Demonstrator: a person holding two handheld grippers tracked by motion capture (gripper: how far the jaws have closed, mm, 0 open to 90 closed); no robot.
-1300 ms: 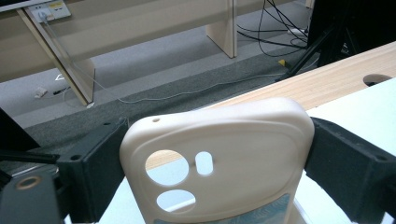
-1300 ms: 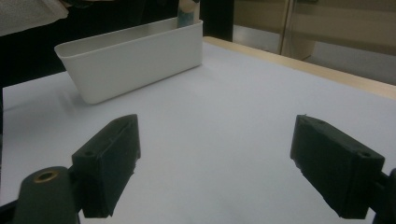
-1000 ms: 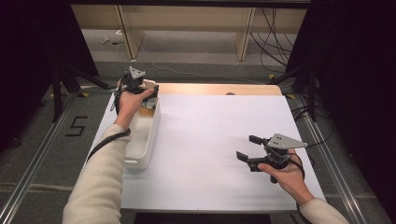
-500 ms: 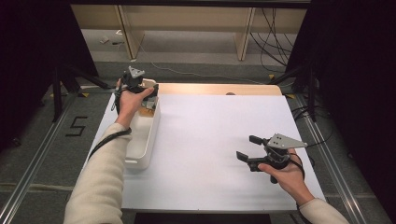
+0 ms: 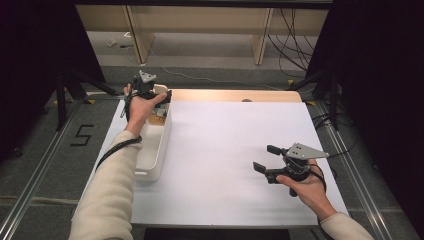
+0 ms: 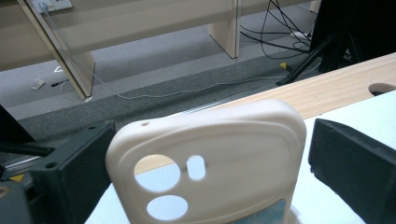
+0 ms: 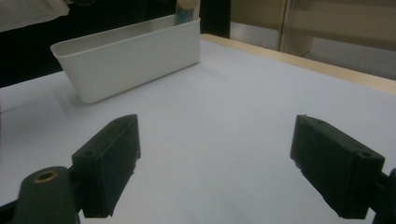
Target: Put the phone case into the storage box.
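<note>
High view: left gripper (image 5: 159,100) poises over white bin's (image 5: 156,150) far end, right gripper (image 5: 267,161) idle, agape above the table (image 5: 225,145) | Left gripper view: cream phone case (image 6: 210,163) upright between jaws just opening, right pad clear, grip apparently released | Right gripper view: case tip (image 7: 186,10) stands in the bin; placement looks nearly done, withdrawal left.

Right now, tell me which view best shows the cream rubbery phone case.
Left gripper view: the cream rubbery phone case stands close, camera cutouts visible. High view: mostly hidden behind the hand. Right gripper view: a distant sliver above the white bin.
</note>
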